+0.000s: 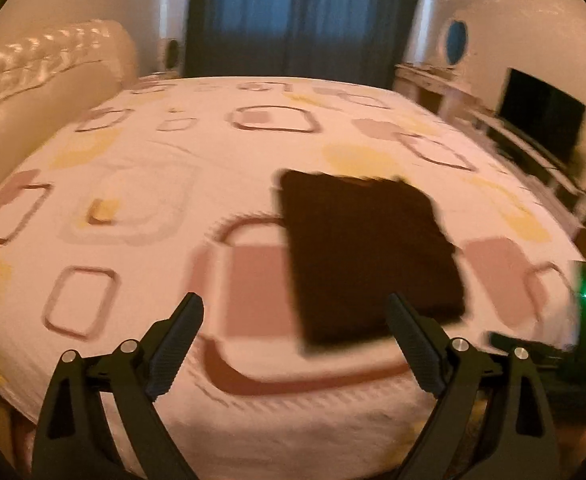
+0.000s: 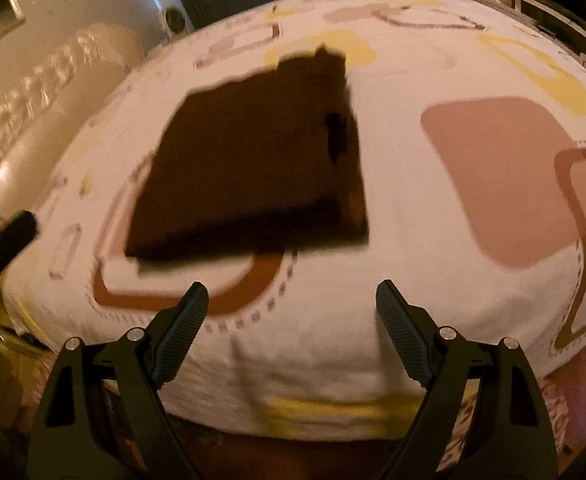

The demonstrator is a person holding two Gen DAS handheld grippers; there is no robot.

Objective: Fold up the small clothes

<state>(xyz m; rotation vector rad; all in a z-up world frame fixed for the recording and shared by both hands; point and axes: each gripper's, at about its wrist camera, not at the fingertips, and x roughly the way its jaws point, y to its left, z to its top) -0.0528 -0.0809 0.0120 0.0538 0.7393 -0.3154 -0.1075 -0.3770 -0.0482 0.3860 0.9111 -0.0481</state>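
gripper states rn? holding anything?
Left gripper: open, empty.
Right gripper: open, empty.
Dark cloth lies folded on the bed, untouched.

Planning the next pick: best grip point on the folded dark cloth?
Take the folded dark cloth at its near edge, coming low from the bed's front. It lies flat, layers stacked, and that edge faces the open right gripper.

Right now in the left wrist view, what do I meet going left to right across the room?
Headboard → curtain → round wall piece → TV.
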